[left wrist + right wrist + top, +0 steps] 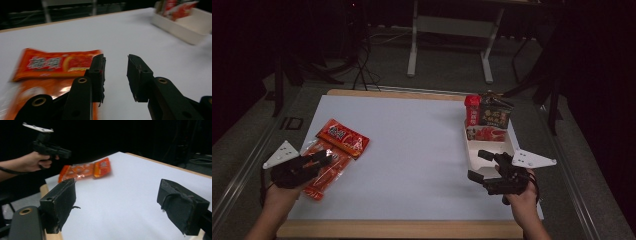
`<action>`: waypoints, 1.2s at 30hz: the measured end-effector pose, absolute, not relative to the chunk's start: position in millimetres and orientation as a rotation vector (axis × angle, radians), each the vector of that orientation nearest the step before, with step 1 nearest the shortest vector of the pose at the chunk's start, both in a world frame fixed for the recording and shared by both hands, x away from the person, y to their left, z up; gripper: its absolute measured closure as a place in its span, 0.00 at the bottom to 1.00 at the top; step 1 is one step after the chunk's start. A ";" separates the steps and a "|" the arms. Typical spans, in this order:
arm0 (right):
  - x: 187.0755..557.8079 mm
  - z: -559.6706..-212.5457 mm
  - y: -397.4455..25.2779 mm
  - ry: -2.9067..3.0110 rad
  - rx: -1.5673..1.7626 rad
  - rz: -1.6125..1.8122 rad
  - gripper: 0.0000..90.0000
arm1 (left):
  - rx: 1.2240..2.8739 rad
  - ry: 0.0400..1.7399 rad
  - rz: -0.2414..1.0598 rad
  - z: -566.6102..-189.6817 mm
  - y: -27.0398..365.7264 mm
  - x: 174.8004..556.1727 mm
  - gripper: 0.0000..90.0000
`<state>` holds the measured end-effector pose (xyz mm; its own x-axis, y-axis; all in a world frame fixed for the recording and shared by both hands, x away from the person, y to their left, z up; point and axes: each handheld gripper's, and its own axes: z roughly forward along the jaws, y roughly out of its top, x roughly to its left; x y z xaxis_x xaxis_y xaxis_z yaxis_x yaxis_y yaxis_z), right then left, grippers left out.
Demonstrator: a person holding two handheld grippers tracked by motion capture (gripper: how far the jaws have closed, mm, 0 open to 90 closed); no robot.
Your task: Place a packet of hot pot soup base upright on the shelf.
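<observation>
Here I see a pale, matte white sheet [412,150] covering a table whose light wooden edge [397,230] shows along the near side and again at the far side. The room around it is dark: grey floor, a white-legged desk frame [452,45] standing beyond the far edge, and black cables and stands trailing off at the far left. My left gripper [323,159] hovers at the near left of the sheet, its jaws apart with a plain gap between them and nothing in it; in the left gripper view that gap opens onto bare sheet just beside the snack packets. Under and just ahead of it lies a long orange packet [324,175] with a clear window, and a shorter red packet [343,137] lies across its far end, overlapping it. In the left gripper view one jaw stands in front of the red packet's edge, though I can't tell whether it touches. My right gripper [479,165] sits at the near right, jaws spread wide and empty, over the near end of a cream tray [509,145]. That tray runs along the right edge of the sheet, and its far end holds several upright packets [489,116], red and dark, leaning together. The middle of the sheet is bare.
</observation>
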<state>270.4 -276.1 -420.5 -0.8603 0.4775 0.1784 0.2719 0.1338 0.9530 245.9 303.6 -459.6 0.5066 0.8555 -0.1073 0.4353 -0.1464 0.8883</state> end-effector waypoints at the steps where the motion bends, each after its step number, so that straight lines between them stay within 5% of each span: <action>1: 270.4 -420.5 -276.1 2.232 0.747 1.816 0.16 | 1.769 1.088 0.537 -459.6 303.6 245.9 0.80; 12: 265.0 -424.4 -272.2 2.241 0.709 1.833 0.16 | 1.814 1.314 0.601 -475.4 347.2 274.6 0.99; 36: 262.7 -424.0 -264.5 2.271 0.685 1.881 0.16 | 1.988 1.552 0.586 -526.0 389.1 296.3 1.00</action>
<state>262.7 -264.5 -424.0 -0.8915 0.4091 0.1944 0.2672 0.1283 0.9551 296.3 389.1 -526.0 0.2403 0.9707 0.0068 0.7330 -0.1860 0.6544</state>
